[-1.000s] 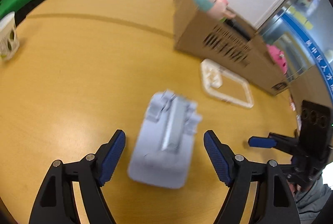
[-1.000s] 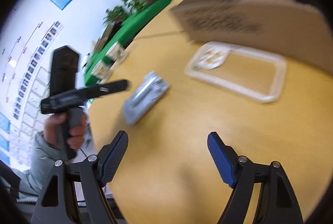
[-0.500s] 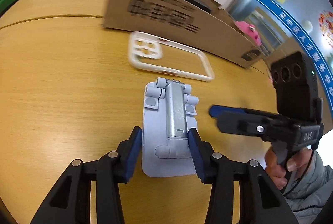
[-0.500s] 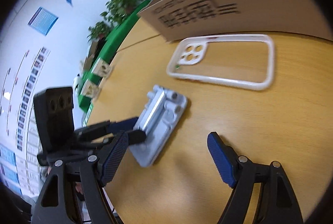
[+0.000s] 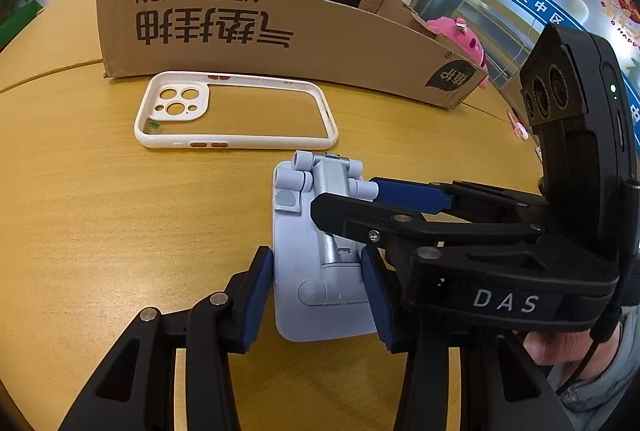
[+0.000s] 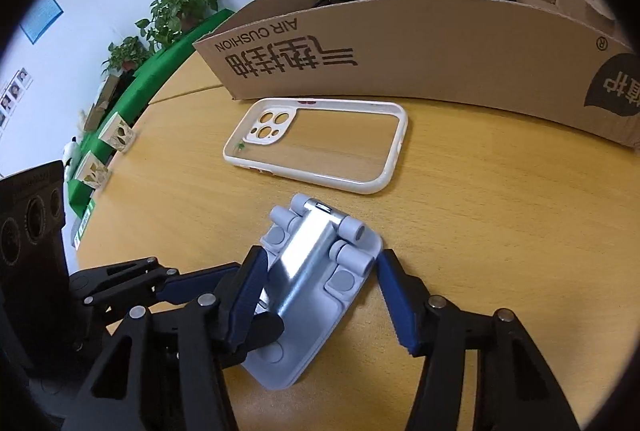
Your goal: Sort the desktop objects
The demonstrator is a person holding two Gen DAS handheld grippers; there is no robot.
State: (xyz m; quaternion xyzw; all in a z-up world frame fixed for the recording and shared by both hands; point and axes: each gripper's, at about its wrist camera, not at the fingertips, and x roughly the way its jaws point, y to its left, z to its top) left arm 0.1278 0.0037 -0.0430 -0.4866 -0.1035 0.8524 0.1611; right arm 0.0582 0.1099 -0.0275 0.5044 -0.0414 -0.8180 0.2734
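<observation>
On the table [image 5: 100,215] the box [image 5: 280,43] stands at the back, with the case [image 5: 236,143] before it. Your stand [image 5: 304,295] lies flat, long axis running toward the box. Left gripper [image 5: 318,291] has its jaws clamped on the near end; right gripper [image 6: 320,295] straddles the hinge end crosswise, jaws apart

left claw [image 5: 318,291] narrowed low, right claw [image 6: 316,295] wider, crossing beside it
</observation>
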